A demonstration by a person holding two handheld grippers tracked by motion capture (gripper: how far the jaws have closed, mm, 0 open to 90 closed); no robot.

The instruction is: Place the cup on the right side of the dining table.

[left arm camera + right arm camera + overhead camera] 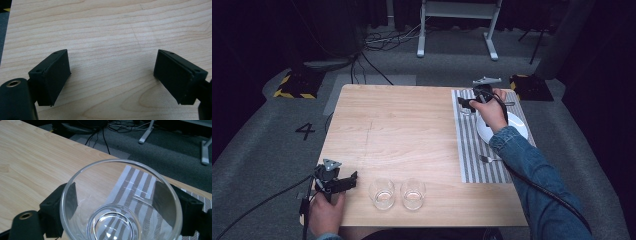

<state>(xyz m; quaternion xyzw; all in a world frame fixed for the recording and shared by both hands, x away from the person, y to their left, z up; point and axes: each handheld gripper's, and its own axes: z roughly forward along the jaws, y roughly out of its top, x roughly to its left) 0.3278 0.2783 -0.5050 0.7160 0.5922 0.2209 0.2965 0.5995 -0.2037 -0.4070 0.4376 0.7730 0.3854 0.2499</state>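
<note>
Desk: wooden; carries every item below; bare under the left claw.
Striped placemat: under the right claw, at the desk's far right part.
White plate: on the placemat, just beside the right claw; a swing of the held glass could strike it.
Two empty glasses: near the left claw, side by side; a careless sweep could topple them.
Held glass: between the right claw's jaws, upright over the placemat; smooth wall, likely to slip if tilted.
Right claw: grasping the held glass.
Left claw: released, jaws wide, empty.
Utensil: on the placemat, well apart from the right claw.
</note>
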